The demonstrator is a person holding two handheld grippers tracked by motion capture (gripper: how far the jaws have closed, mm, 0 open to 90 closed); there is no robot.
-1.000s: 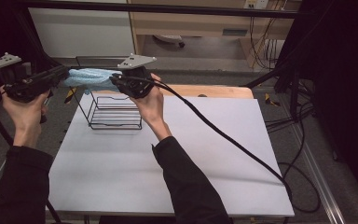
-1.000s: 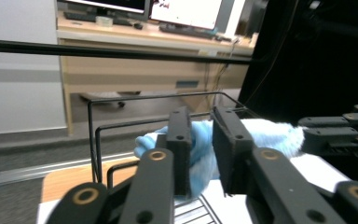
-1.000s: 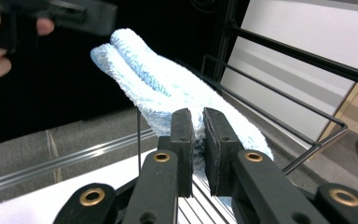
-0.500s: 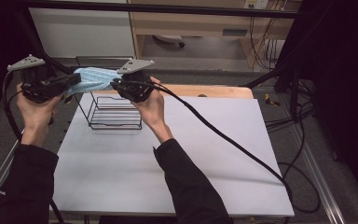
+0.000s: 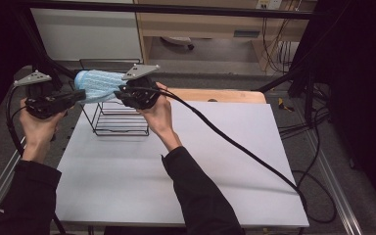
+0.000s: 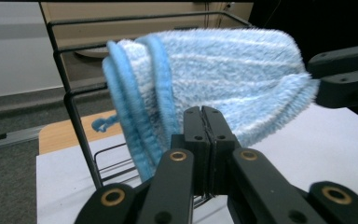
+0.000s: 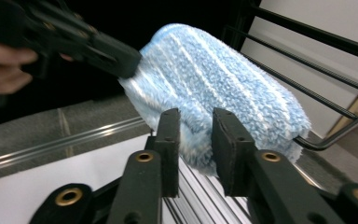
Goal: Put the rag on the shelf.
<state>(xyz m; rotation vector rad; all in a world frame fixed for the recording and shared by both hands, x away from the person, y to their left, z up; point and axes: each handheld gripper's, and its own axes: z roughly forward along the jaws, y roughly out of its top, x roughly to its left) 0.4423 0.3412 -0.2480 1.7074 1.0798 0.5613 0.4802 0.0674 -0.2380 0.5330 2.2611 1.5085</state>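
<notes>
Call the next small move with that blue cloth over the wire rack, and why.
Probably back the right gripper off: its jaws have just been opening around the blue cloth, while the left gripper stays pinched shut on its edge above the wire rack.

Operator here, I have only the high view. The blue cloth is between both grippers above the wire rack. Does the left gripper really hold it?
Observer: In the left gripper view, the left gripper has its jaws pressed fully together at the lower edge of the blue cloth, and they seem to pinch it.
Operator: And the right one?
Observer: The right gripper has its jaws apart, with cloth in the gap. They have just been opening, and the pads do not press on it.
Operator: Is the cloth plain blue?
Observer: No, pale stripes run along its fluffy surface.
</notes>
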